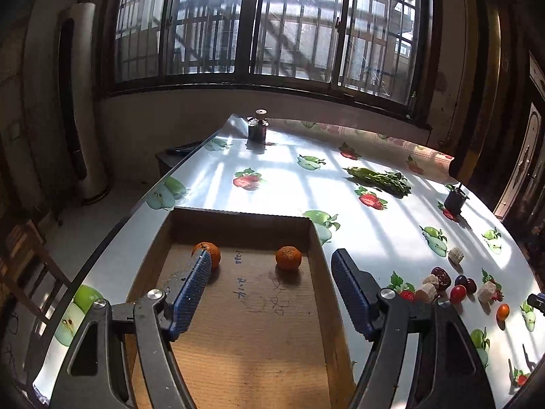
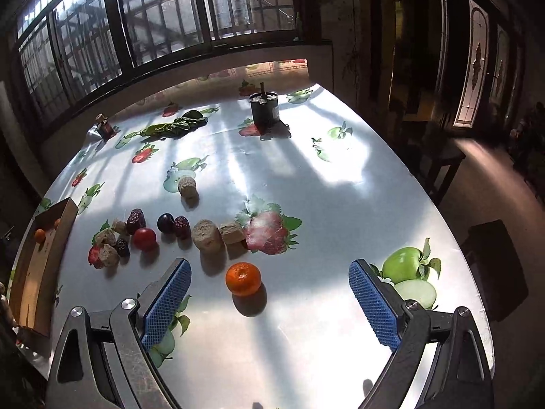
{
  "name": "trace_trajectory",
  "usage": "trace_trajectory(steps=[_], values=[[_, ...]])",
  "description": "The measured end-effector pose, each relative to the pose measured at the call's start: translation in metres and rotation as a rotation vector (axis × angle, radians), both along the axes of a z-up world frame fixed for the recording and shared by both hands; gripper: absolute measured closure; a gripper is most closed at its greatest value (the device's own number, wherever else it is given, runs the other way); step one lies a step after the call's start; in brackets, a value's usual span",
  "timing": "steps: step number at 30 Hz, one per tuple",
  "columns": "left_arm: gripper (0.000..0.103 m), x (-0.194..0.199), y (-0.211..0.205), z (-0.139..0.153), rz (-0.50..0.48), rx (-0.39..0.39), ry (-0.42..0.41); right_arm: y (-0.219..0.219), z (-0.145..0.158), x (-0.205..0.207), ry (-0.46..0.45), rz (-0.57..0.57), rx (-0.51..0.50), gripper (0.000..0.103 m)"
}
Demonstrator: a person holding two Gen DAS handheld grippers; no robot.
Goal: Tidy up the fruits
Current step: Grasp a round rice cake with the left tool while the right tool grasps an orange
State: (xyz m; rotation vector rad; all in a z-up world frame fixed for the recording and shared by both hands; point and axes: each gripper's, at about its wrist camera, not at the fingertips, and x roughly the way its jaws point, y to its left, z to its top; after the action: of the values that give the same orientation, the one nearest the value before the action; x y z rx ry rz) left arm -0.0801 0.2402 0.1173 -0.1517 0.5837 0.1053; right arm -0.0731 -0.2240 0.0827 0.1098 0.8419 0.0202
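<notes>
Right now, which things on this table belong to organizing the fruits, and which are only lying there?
Belong to the job:
cardboard box
two oranges in the box
orange on the table
cherry tomato
dark plum
red dates

Just lying about:
leafy greens
small motor
beige porous chunks

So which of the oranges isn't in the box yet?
The orange lying on the table between the open right gripper's fingers; the other two sit inside the cardboard box.
</notes>
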Motion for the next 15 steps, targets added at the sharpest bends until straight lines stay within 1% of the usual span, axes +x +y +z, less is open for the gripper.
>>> trace_trajectory(steps=[1,2,3,4,5,7,10,15], values=[[0.024,-0.001,-0.011,0.005,-0.032,-0.005,-0.006,0.003,-0.005,0.003,0.012,0.013,-0.001,0.024],[0.023,-0.002,-0.025,0.009,-0.069,-0.013,-0.008,0.006,-0.009,0.005,0.022,0.026,0.004,0.027],[0.023,0.0,-0.039,0.01,-0.109,-0.025,-0.004,0.009,-0.013,0.008,0.03,0.046,0.011,0.036],[0.023,0.002,-0.053,0.008,-0.151,-0.039,0.009,0.013,-0.018,0.011,0.039,0.064,0.016,0.049],[0.023,0.006,-0.067,0.004,-0.198,-0.054,0.032,0.017,-0.021,0.013,0.046,0.08,0.019,0.052],[0.023,0.018,-0.096,-0.011,-0.27,-0.072,0.094,0.021,-0.026,0.015,0.044,0.1,0.017,0.053],[0.023,0.036,-0.134,-0.039,-0.335,-0.064,0.187,0.022,-0.034,0.017,0.05,0.121,0.008,0.053],[0.024,0.059,-0.167,-0.072,-0.353,-0.076,0.267,0.016,-0.047,0.019,0.076,0.162,0.029,0.053]])
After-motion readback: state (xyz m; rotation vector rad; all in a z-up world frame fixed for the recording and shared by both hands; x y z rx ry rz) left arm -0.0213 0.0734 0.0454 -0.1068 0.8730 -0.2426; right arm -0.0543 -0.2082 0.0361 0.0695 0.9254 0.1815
